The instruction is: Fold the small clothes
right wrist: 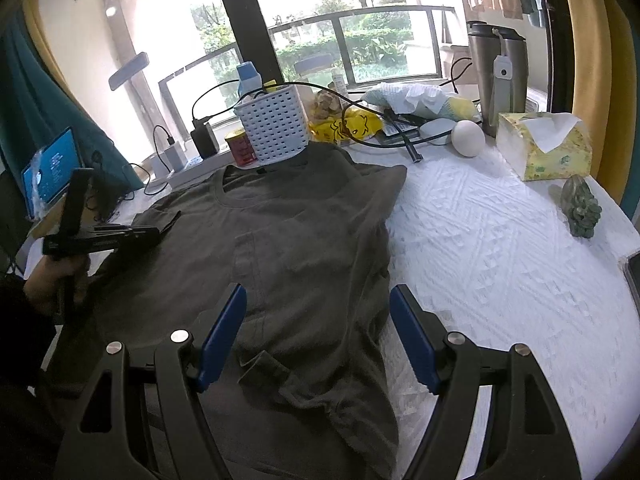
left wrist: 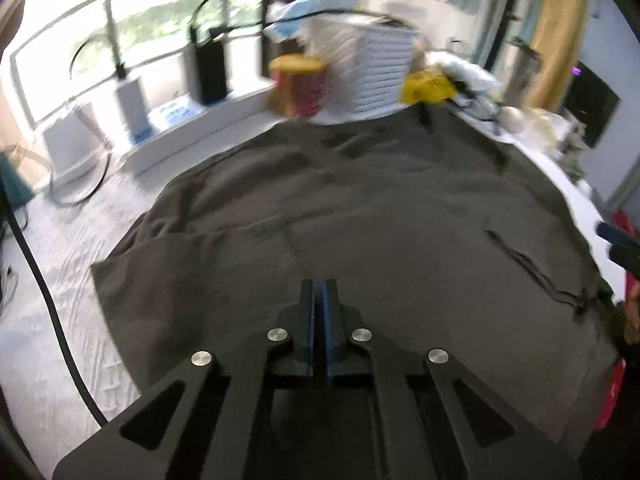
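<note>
On the white table cover (right wrist: 500, 248) lies a flat green shirt (right wrist: 304, 240). At 9 o'clock, the left gripper (left wrist: 319, 285) is pinched together, holding nothing. At 6 o'clock, the right gripper (right wrist: 318, 300) gapes wide above the shirt.

A: What covers the counter (right wrist: 500, 248)?

B: A white cloth with a raised pattern. A dark olive T-shirt (right wrist: 304, 240) lies flat on it, collar toward the window, its right sleeve folded in.

A: And along the far edge?

B: A white perforated basket (right wrist: 276, 124) touching the shirt's collar end, a red tin (right wrist: 241, 150) just beside it, a yellow bag (right wrist: 344, 126), a white egg-shaped thing (right wrist: 468, 138), a steel flask (right wrist: 498, 76), a tissue box (right wrist: 544, 146) and a small green figurine (right wrist: 580, 208) near the right edge.
</note>
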Tool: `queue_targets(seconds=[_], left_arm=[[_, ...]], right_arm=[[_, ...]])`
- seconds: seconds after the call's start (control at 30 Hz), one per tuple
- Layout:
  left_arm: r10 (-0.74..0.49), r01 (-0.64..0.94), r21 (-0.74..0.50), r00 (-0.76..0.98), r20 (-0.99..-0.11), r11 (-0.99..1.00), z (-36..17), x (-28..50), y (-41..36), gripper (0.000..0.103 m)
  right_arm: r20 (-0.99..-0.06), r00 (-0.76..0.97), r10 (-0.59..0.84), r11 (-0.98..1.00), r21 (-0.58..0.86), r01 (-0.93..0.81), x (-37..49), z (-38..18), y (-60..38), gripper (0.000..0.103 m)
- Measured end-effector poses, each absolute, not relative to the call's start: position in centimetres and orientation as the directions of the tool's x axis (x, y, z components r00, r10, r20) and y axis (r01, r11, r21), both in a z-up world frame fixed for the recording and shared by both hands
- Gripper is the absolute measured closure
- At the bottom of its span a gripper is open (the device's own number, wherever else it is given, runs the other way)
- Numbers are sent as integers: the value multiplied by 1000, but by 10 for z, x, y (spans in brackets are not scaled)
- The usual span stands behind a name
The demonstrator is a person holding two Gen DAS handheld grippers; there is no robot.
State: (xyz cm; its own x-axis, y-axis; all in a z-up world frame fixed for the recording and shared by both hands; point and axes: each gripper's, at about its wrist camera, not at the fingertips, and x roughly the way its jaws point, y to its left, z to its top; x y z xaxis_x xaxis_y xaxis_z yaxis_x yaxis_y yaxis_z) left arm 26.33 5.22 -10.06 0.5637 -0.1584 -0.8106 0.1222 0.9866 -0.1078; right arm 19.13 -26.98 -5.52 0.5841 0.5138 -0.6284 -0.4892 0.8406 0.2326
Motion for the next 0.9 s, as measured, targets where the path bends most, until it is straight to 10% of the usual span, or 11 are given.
queue_targets(seconds=[0.17, 0.37, 0.5, 0.77, 0.9], left_arm=[[-234, 198, -149, 537, -811, 969, -104, 255, 32, 101], [-43, 24, -37, 627, -778, 999, -86, 245, 58, 99], [-22, -2, -30, 603, -797, 1000, -93, 254, 69, 57], [-60, 70, -25, 552, -832, 997, -120, 264, 58, 57], [-49, 67, -13, 565, -824, 998, -118, 266, 63, 94]], right_arm=[[-629, 588, 509, 843, 226, -489, 193, -54, -268, 29], [-638, 582, 504, 841, 209, -499, 193, -52, -262, 29], [-635, 583, 506, 840, 209, -501, 197, -50, -257, 29], [-632, 580, 514, 836, 216, -504, 200, -49, -254, 29], [-638, 570, 517, 835, 230, -500, 202, -55, -256, 29]])
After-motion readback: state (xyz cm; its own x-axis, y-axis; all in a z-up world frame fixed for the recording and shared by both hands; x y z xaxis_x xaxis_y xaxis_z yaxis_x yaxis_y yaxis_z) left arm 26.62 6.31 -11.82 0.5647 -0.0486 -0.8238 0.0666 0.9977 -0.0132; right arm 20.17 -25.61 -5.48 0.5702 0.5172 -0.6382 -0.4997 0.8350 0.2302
